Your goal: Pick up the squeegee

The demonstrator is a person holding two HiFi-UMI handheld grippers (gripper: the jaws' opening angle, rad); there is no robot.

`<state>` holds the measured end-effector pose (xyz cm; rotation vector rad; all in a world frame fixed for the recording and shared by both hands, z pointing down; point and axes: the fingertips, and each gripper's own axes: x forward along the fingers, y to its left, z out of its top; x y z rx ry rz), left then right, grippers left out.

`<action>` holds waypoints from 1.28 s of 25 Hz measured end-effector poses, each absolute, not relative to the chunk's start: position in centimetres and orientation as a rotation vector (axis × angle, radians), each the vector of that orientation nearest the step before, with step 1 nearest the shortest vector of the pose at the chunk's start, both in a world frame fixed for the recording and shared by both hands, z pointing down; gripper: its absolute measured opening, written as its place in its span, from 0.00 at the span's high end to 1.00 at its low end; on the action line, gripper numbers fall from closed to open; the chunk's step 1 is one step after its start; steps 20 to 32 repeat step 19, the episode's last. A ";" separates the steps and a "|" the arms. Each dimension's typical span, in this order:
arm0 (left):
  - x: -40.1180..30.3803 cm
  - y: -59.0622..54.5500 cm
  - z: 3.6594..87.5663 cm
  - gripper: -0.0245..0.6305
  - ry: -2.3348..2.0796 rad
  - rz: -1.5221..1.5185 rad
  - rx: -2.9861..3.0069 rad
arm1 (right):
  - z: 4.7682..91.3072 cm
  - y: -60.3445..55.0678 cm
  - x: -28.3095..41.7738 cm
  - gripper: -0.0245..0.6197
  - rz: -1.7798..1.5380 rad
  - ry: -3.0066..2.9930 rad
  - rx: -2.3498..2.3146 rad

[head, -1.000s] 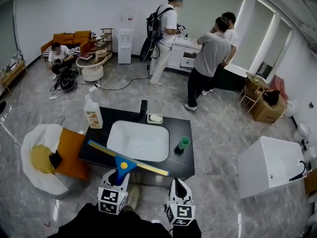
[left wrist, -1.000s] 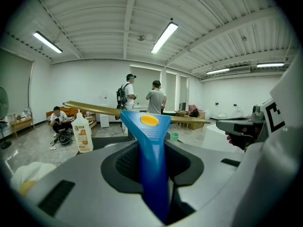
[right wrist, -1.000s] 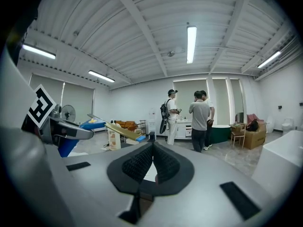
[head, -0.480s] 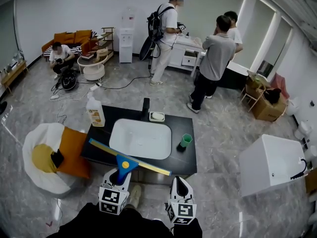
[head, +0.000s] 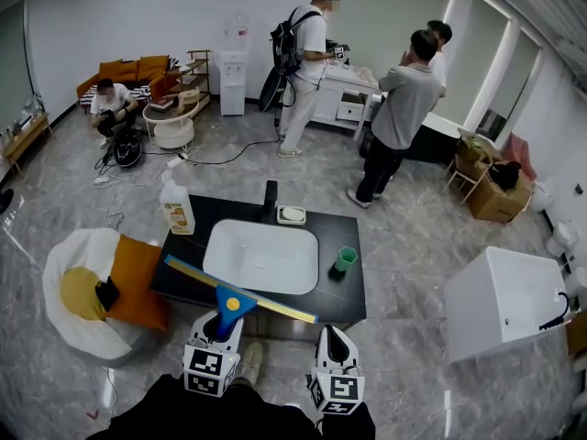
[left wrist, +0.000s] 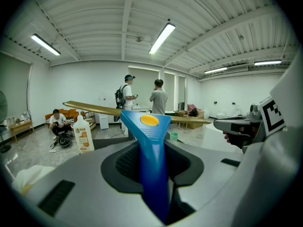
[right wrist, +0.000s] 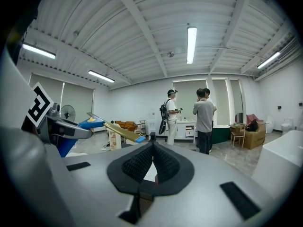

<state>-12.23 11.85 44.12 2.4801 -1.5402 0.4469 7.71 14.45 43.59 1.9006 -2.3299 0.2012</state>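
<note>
The squeegee (head: 240, 302) has a blue handle with a yellow dot and a long gold blade. It hangs level over the near edge of the black sink counter (head: 351, 299). My left gripper (head: 220, 324) is shut on the blue handle (left wrist: 152, 169), which runs up between the jaws to the blade (left wrist: 94, 109). My right gripper (head: 332, 339) hovers beside it to the right, shut with nothing between its ribbed pads (right wrist: 142, 163). The right gripper view catches the squeegee (right wrist: 119, 131) off to the left.
On the counter are a white basin (head: 261, 257), a green cup (head: 343, 261), a soap bottle (head: 176, 211), a soap dish (head: 292, 215) and a black faucet (head: 270, 195). A white and orange seat (head: 87, 291) stands left, a white tub (head: 504, 301) right. Several people stand or sit far behind.
Both grippers and the squeegee have stayed put. The person in the grey shirt at the back has stepped a little to the right.
</note>
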 end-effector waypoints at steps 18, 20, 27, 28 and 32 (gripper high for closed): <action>-12.7 11.5 44.5 0.77 -1.541 0.450 2.472 | 43.9 13.9 7.0 0.94 0.205 -2.340 1.887; -12.7 11.4 44.5 0.77 -1.540 0.449 2.473 | 43.9 13.9 7.0 0.94 0.206 -2.340 1.887; -12.7 11.4 44.5 0.77 -1.540 0.449 2.473 | 43.9 13.9 7.0 0.94 0.206 -2.340 1.887; -12.7 11.4 44.5 0.77 -1.540 0.449 2.473 | 43.9 13.9 7.0 0.94 0.206 -2.340 1.887; -12.7 11.4 44.5 0.77 -1.540 0.449 2.473 | 43.9 13.9 7.0 0.94 0.206 -2.340 1.887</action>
